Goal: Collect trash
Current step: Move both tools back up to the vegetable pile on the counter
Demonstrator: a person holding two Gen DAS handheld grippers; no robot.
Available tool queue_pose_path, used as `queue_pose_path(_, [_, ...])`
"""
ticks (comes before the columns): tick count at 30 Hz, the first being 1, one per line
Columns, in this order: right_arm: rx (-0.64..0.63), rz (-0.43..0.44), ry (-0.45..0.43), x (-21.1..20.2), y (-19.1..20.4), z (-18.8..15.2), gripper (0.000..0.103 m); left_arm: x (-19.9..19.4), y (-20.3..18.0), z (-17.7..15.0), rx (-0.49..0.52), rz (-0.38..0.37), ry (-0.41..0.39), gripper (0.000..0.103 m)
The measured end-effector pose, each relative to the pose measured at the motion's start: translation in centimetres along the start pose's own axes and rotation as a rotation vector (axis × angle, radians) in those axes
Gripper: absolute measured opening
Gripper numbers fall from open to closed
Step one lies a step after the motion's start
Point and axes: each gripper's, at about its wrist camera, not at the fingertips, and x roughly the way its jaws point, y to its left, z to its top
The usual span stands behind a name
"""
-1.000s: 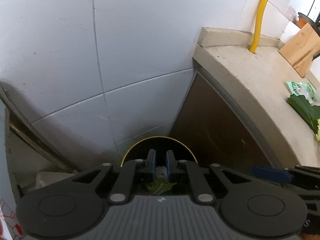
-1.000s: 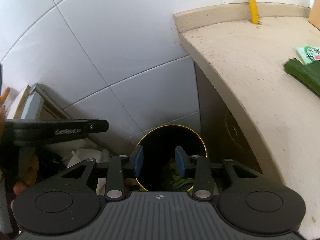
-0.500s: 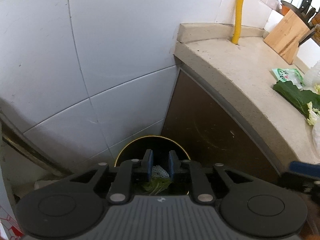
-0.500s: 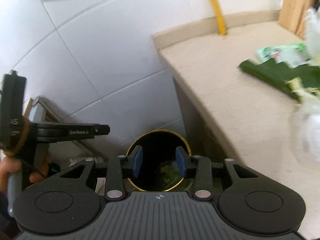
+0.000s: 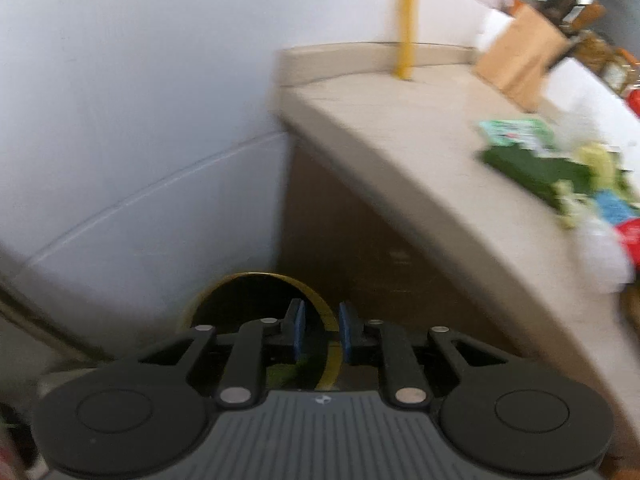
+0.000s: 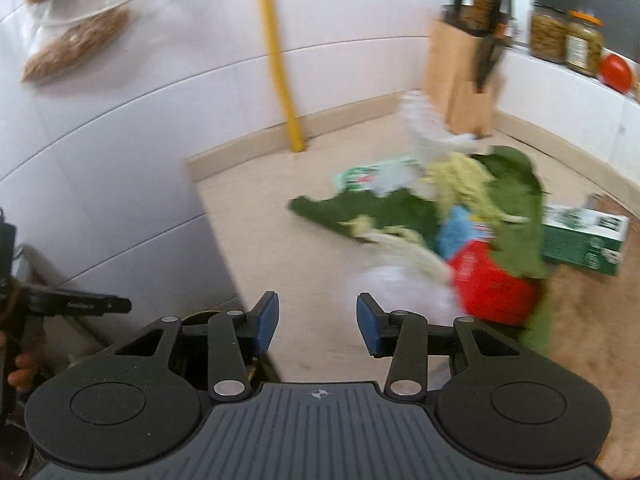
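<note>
A black bin with a gold rim (image 5: 256,280) stands on the floor beside the counter, with green scraps (image 5: 288,372) inside. My left gripper (image 5: 322,330) hangs over its right rim, jaws a narrow gap apart and empty. My right gripper (image 6: 318,320) is above the counter's (image 6: 280,260) left edge; its jaws are opening with nothing between them. Just right of it lies the blurred trash pile: green leaves (image 6: 384,208), pale leaf stalks (image 6: 464,184), a red wrapper (image 6: 488,284), a blue wrapper (image 6: 454,232), white plastic (image 6: 396,288) and a green-white packet (image 6: 360,176).
A green carton (image 6: 584,240) lies right of the pile. A wooden knife block (image 6: 464,80), a yellow pipe (image 6: 276,60) and jars (image 6: 568,36) stand along the tiled back wall. A person's hand (image 6: 18,368) holds the left gripper's handle at the far left.
My right gripper rose from over the bin to the counter edge and its jaws widened. My left gripper's jaws parted a little and it shifted right, toward the bin's rim.
</note>
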Motion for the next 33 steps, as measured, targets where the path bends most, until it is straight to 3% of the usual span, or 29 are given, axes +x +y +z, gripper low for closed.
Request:
queue_pose_path(3, [0.003, -0.015, -0.027, -1.1, -1.7, -0.1, 0.051, -0.5, -4.4, 0.6, 0.064, -0.079, -0.016, 0.014])
queue_pose_path(6, [-0.006, -0.034, -0.067, -2.1, -3.1, 0.3, 0.051, -0.9, -8.3, 1.4, 0.136, -0.149, -0.037, 0.024])
queue_pose_path(9, [0.003, -0.062, -0.094, -2.5, -4.7, 0.6, 0.051, -0.8, -11.2, 2.5, 0.169, -0.221, -0.044, 0.026])
queue_pose_path(17, [-0.001, -0.071, -0.12, -2.4, -7.9, 1.6, 0.05, 0.9, -16.3, 6.0, 0.133, -0.383, -0.004, 0.026])
queue_pose_path(27, [-0.071, -0.073, -0.13, -0.2, -10.2, 4.0, 0.05, 5.7, -19.0, 8.0, 0.092, -0.373, 0.07, 0.026])
queue_pose_path(33, [-0.166, -0.05, -0.096, 4.8, -10.0, 6.9, 0.05, 6.9, -19.0, 8.4, 0.055, -0.366, 0.088, 0.026])
